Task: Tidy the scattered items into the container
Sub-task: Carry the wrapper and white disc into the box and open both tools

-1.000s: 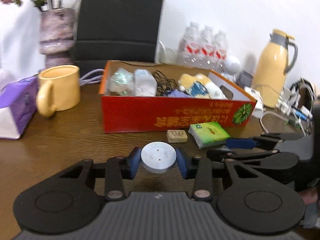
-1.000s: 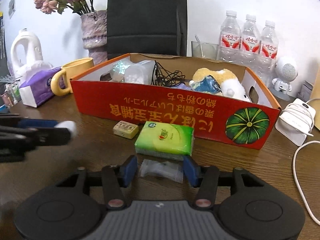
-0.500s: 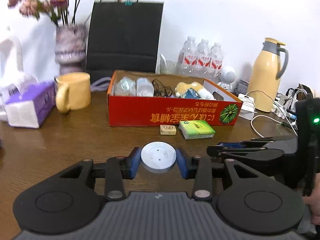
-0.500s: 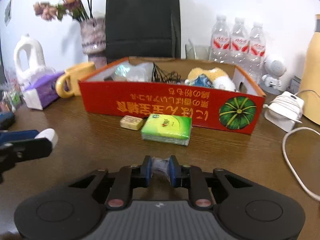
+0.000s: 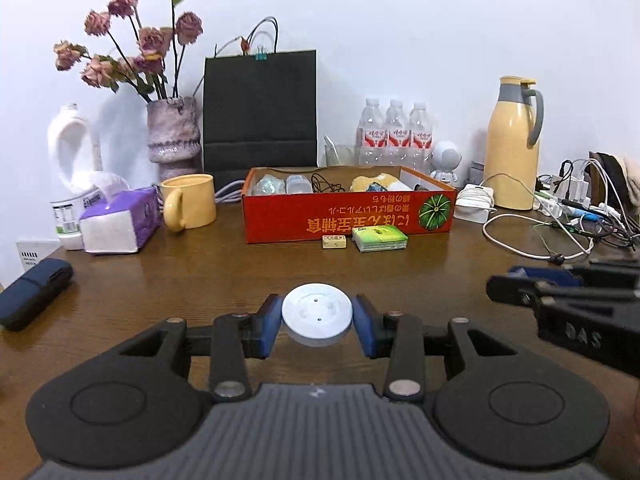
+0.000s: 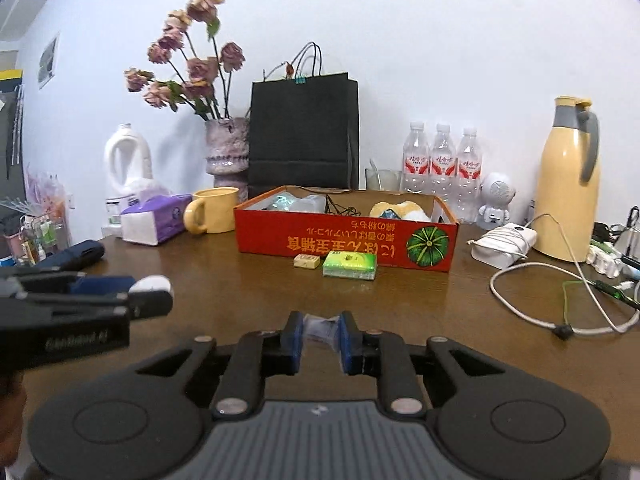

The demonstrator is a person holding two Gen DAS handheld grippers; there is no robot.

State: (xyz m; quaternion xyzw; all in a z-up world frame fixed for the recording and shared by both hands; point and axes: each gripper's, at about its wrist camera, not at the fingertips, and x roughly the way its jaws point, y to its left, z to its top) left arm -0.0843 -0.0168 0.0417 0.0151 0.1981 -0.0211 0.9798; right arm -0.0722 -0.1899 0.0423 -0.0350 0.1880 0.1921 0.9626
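Both hand-held grippers retreated; clear packet (image 6: 320,326) barely discernible.

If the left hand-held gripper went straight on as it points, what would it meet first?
Probably the bare table; beyond it the small tan block before the red box. Depth is unclear.

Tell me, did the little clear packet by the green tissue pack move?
Yes. The clear packet, pinched in the right gripper, has come away from the green tissue pack, which stays beside the red box.
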